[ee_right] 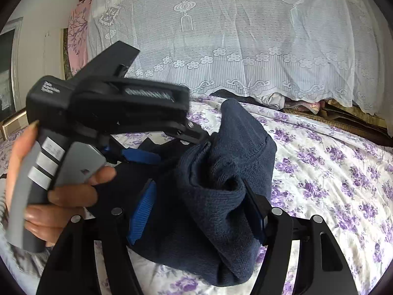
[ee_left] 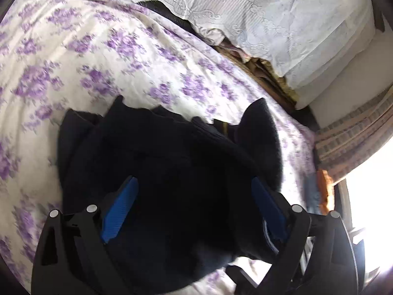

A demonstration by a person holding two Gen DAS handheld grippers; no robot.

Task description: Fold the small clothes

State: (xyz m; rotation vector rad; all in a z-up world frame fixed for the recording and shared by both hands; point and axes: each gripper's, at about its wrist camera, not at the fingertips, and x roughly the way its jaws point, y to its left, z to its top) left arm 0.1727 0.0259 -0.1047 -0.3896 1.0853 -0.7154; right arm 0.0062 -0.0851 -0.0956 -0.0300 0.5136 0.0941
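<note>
While both tools hang over the bed, a dark navy knit garment [ee_right: 221,184] lies bunched between them.

The left gripper [ee_left: 194,204] stands spread wide above the cloth, gripping nothing. The right gripper [ee_right: 199,209] is parted too; cloth bulges between its blue pads [ee_right: 142,211], against the right-side one. A hand [ee_right: 56,191] holds the left tool over the floral bedsheet [ee_right: 331,172].
</note>
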